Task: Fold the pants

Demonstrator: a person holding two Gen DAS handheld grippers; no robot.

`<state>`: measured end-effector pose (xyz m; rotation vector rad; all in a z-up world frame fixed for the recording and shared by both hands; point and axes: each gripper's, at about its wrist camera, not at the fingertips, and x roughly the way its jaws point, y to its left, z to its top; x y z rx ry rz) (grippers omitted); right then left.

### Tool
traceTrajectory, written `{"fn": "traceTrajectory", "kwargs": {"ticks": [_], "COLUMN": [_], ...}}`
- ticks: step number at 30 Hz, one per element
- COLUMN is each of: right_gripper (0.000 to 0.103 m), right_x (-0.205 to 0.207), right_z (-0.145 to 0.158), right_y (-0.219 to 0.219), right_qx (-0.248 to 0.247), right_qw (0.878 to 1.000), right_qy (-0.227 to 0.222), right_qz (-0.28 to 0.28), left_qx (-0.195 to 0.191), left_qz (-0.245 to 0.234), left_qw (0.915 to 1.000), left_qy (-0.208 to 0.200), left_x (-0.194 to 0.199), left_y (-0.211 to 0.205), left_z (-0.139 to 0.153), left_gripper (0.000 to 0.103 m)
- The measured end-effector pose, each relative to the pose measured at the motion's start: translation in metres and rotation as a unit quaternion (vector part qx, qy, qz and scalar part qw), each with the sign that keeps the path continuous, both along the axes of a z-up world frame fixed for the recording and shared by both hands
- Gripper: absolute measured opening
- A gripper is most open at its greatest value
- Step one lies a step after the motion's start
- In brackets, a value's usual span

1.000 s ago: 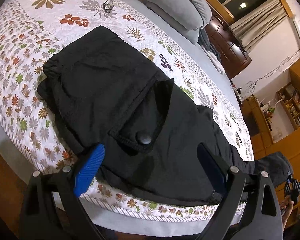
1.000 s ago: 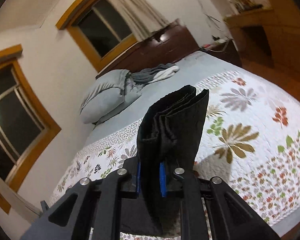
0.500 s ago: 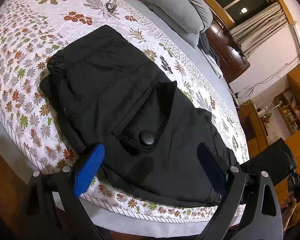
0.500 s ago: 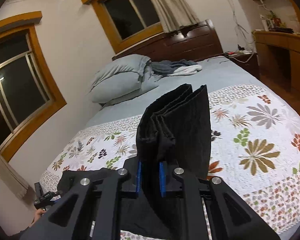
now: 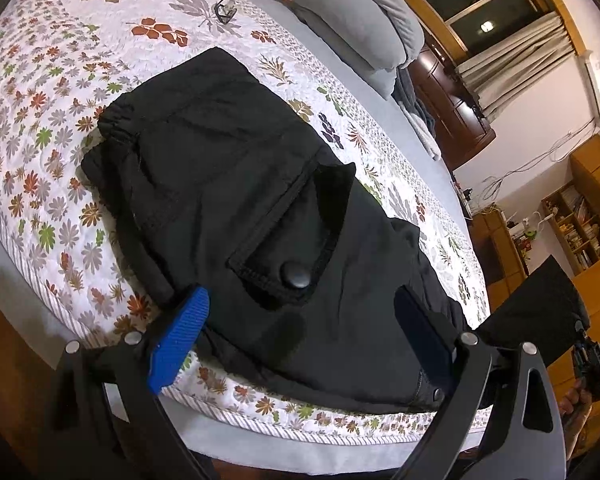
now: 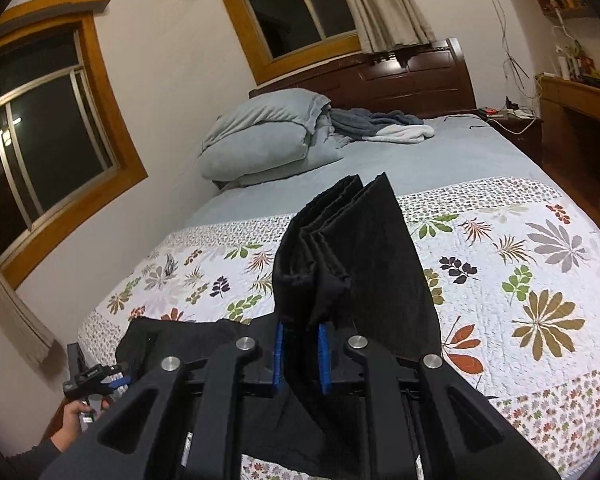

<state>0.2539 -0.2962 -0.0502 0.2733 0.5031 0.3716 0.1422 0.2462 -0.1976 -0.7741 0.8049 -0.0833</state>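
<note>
The right gripper (image 6: pixel 300 354) pinches the bunched leg ends of the black pants (image 5: pixel 240 200), lifted above the quilted bed (image 5: pixel 40 120). The left gripper (image 5: pixel 300 336) hovers wide over the pocket. Next, I'd judge, carry the legs toward the waistband.

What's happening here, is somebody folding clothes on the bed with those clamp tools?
Yes. A person holds a two-finger gripper in each hand and is folding black cargo pants on a floral quilt. The right gripper is shut on the bunched leg ends and holds them up above the bed. The left gripper is open, hovering over the pants near the buttoned pocket flap, holding nothing. The waist end lies flat on the quilt, so the fold is not yet done.
</note>
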Motion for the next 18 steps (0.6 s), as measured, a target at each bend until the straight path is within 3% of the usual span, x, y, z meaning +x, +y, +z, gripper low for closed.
{"fn": "traceTrajectory", "kwargs": {"ticks": [11, 18], "right_gripper": [0.013, 0.013], "right_x": [0.000, -0.001], "right_z": [-0.008, -0.017], "right_y": [0.038, 0.069], "right_qx": [-0.027, -0.075], "right_qw": [0.999, 0.997], "right_qy": [0.006, 0.005], "right_qz": [0.023, 0.033], "left_qx": [-0.007, -0.012], "left_qz": [0.002, 0.004], "left_qw": [1.0000, 0.9999], "left_qy": [-0.002, -0.003], "left_x": [-0.008, -0.011], "left_y": [-0.002, -0.003], "left_z": [-0.003, -0.005], "left_gripper": [0.094, 0.094]}}
